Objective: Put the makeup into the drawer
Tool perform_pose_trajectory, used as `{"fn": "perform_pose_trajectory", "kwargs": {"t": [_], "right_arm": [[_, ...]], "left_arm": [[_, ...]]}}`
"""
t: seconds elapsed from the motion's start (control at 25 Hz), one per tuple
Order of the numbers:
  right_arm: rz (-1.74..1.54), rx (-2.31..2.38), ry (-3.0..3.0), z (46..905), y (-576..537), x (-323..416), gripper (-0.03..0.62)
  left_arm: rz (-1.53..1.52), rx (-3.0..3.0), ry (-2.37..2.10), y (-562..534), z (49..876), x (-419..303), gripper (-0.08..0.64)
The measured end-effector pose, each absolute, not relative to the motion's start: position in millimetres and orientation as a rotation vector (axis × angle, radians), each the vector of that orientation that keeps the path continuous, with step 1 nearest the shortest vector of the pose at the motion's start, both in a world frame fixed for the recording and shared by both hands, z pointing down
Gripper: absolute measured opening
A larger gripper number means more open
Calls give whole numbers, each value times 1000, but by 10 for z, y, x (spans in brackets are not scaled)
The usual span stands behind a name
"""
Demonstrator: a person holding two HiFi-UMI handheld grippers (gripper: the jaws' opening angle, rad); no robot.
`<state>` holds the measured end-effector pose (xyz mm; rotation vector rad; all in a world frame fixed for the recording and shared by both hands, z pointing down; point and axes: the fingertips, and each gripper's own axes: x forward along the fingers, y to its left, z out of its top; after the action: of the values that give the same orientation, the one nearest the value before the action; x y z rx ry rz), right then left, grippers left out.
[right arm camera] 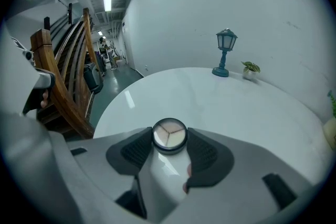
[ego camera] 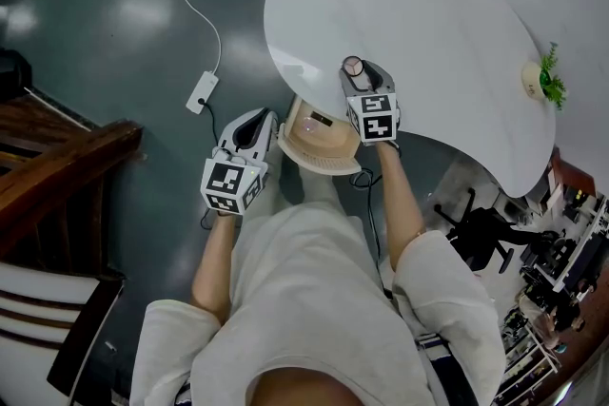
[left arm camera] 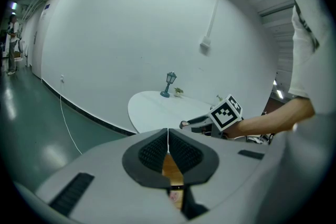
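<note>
Over the near edge of the white round table, just behind the small beige drawer box: left gripper beside that box with jaws pressed together, right gripper clamped at its tips on the round makeup compact. Seems light, stiff and smooth on the rim, so probably slips easily, with a clear lid that may crack. Best to grip across the widest part of the rim, gently but firmly.
</note>
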<state>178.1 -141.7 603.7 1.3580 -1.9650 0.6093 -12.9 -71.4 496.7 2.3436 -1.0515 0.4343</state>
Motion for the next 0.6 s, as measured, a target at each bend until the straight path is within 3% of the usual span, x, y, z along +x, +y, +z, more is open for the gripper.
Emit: {"fn": "perform_pose_trajectory", "kwargs": {"t": [0.6], "right_arm": [[620,1281,-2060,5712,-408,1527,207]], "left_arm": [[439,2367,-996,-621,5021,61,12]]}}
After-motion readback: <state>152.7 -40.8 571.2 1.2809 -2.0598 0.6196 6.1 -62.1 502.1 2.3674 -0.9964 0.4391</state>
